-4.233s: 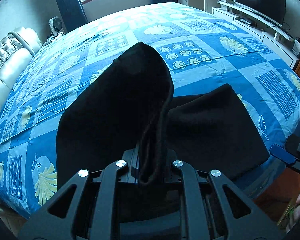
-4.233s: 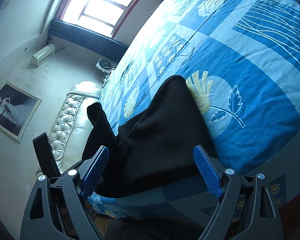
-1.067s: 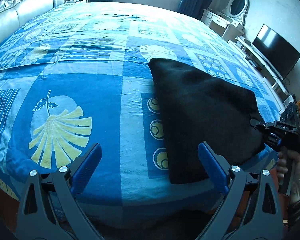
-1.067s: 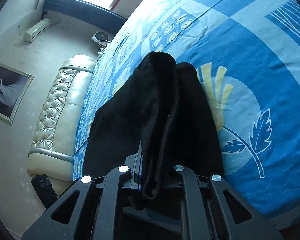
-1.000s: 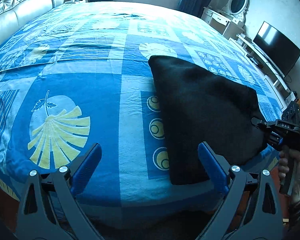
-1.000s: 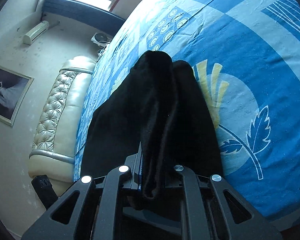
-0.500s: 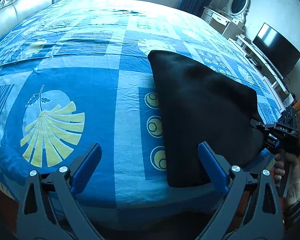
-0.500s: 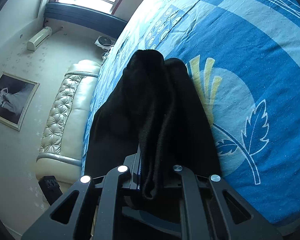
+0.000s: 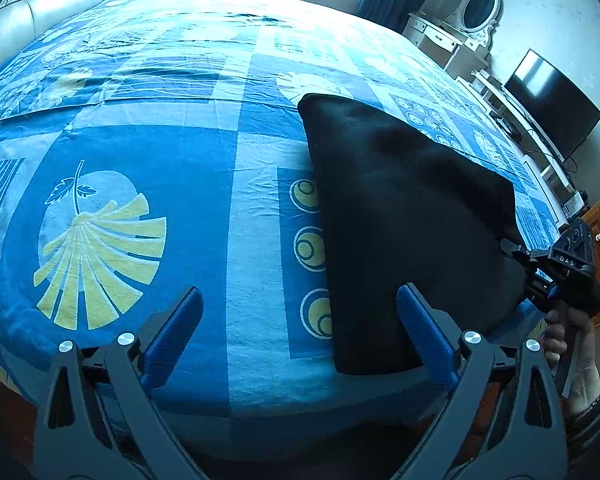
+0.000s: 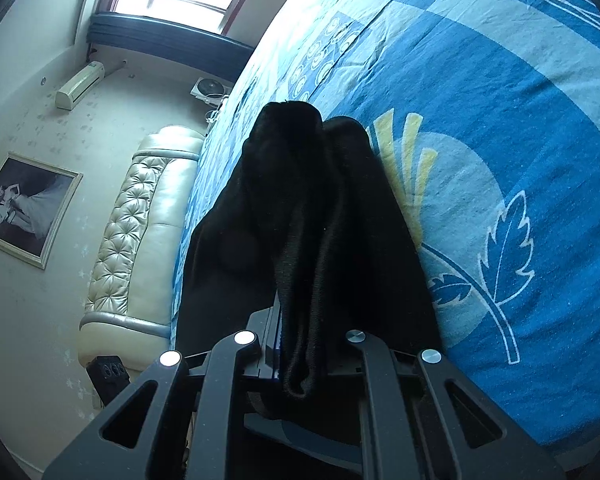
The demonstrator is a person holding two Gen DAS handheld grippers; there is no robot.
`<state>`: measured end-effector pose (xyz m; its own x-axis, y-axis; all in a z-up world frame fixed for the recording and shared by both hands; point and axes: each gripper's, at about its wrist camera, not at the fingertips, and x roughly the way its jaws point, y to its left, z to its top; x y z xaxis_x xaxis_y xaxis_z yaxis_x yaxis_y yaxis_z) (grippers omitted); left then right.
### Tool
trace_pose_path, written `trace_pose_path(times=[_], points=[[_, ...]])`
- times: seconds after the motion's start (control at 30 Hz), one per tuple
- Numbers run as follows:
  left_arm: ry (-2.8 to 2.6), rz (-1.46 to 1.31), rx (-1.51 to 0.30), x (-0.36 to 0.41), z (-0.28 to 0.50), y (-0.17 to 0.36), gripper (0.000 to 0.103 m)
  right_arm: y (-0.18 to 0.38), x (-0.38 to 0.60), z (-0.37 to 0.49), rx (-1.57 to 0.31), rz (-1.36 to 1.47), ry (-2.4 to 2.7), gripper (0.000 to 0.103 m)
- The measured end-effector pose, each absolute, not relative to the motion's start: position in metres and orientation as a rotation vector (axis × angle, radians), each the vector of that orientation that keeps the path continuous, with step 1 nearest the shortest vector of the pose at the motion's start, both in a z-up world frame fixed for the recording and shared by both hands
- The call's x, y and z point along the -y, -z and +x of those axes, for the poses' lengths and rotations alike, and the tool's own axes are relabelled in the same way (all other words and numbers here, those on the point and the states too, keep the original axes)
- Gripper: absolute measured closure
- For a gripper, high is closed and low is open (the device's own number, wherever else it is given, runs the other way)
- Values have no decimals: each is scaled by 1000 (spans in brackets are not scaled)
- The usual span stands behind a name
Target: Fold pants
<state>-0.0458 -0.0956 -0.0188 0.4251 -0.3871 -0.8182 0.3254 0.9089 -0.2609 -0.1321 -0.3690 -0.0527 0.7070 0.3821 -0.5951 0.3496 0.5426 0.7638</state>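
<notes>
Black pants (image 9: 404, 216) lie folded on the bed (image 9: 236, 216) near its front edge, at approx 2 o'clock in left wrist view, w/ right edge lifted. Right gripper (image 10: 300, 344) is closed tight on a bunched hem of the fabric, prob. to carry that side over for the next fold. It comes in low from 4 o'clock, person's hand (image 9: 568, 344) under the handle. Left gripper (image 9: 300, 320) is wide open, holding nothing, hovering at bed edge w/ its right finger just over the pants' near corner, likely ready to pin or grab.
</notes>
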Motion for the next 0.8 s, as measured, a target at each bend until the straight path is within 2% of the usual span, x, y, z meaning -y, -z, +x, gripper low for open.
trace_pose_path(times=[0.3,0.37,0.4,0.47,0.5,0.53,0.57,0.8], points=[[452,-56,-1048,94,-44,18,6,47,379,-149,-814,1049,17,89],[457,-69,-1059,87,-42,17,6,43,385,-158,-811,1061,34,85],[459,-80,-1057,81,-42,15,6,38,389,-164,-810,1063,53,81],[464,-118,-1046,67,-40,12,6,27,396,-174,-800,1045,91,67],[469,-136,-1046,62,-39,12,6,20,400,-181,-796,1016,129,44],[481,-163,-1053,56,-37,13,6,16,402,-186,-788,996,148,34],[492,-183,-1062,53,-36,14,6,13,403,-189,-780,988,142,30],[625,-262,-1161,70,-31,37,6,34,392,-179,-839,1047,31,28]])
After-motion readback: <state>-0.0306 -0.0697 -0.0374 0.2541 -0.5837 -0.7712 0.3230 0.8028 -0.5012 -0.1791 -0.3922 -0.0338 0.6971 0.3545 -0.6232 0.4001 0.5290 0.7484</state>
